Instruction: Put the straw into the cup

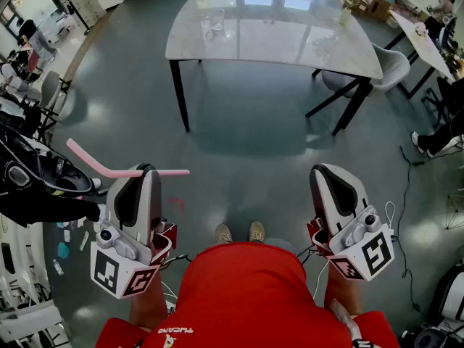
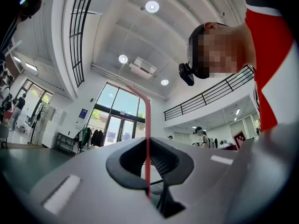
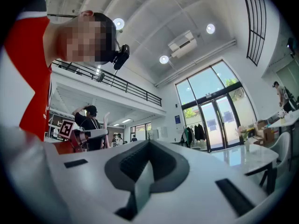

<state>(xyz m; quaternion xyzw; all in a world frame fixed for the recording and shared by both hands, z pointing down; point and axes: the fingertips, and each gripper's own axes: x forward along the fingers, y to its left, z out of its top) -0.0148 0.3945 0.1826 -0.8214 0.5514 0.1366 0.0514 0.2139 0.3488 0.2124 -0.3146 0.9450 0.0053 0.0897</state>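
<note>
Got a red shirt [image 1: 243,296] right under the camera, shoes [image 1: 238,232] poking out past it; got the left gripper [image 1: 147,170] pinched tight on the pink straw [image 1: 119,172], lying crosswise between the jaws with the bent end off to the left; got the right gripper [image 1: 328,170] closed up on nothing at all. Can spot the cup [image 1: 214,22] way off near the left edge of the white table [image 1: 290,42], well apart from the straw.

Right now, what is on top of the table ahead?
A clear glass cup near the table's left end and a small vase of flowers at the far right. Glare washes out the far edge.
</note>
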